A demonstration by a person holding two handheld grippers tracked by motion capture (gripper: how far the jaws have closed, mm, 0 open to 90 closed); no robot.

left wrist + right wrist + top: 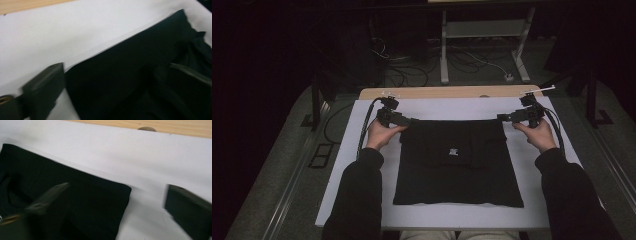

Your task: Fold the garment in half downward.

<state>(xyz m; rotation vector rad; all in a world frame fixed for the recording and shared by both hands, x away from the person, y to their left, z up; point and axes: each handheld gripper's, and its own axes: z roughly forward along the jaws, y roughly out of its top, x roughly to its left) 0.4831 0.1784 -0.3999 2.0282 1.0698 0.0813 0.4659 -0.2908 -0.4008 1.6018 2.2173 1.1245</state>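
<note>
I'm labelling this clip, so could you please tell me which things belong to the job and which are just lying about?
In the job:
black garment
left gripper
right gripper
white mat

Lying about:
floor cables
white table frame

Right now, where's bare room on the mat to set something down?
Free: the white mat strip between the black garment and the wooden edge, and the thin strip at its near hem. Crowded: both far corners, by the left gripper and right gripper.

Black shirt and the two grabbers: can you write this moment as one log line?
black shirt: folded, flat on white board | left gripper: open at far-left corner | right gripper: open at far-right corner
</note>
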